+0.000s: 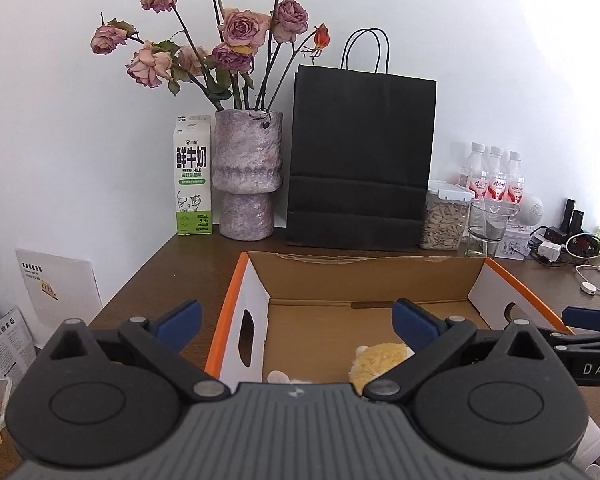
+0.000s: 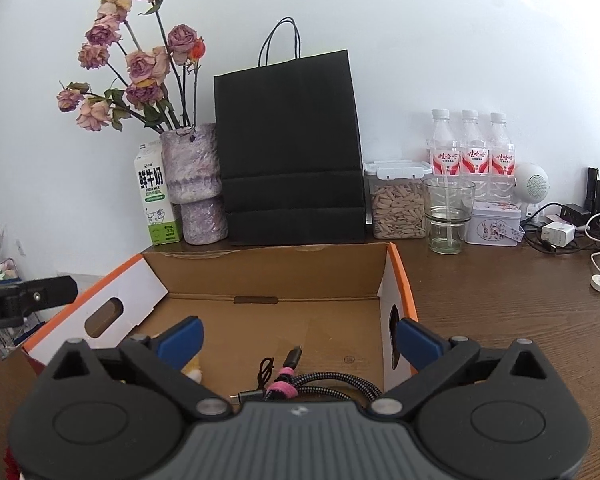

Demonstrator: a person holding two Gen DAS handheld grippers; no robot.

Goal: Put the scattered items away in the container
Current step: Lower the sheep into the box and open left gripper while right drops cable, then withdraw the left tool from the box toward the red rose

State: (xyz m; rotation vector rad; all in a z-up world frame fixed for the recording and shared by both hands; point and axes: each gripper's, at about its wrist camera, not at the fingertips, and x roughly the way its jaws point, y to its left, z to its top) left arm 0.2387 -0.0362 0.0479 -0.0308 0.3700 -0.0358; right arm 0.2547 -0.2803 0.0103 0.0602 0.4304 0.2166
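Table (image 2: pixel 500 320): dark wood grain, slight sheen. Box (image 2: pixel 268 272): raw brown corrugated cardboard inside, white with orange edging outside, matt. Cable (image 2: pixel 332 384): braided fabric sheath, metal plug ends, fuzzy pink strap. Toy (image 1: pixel 380 360): yellow plush, nubby. Bag (image 2: pixel 288 148): matt black paper, cord handles. Vase (image 1: pixel 246 172): rough, mottled purple, stone-like. Milk carton (image 1: pixel 193 176): smooth printed card. Bottles (image 2: pixel 472 148), seed jar (image 2: pixel 398 204): clear plastic. Cup (image 2: pixel 448 216): clear glass. Gripper pads (image 2: pixel 180 340): blue, smooth; bodies matt black plastic
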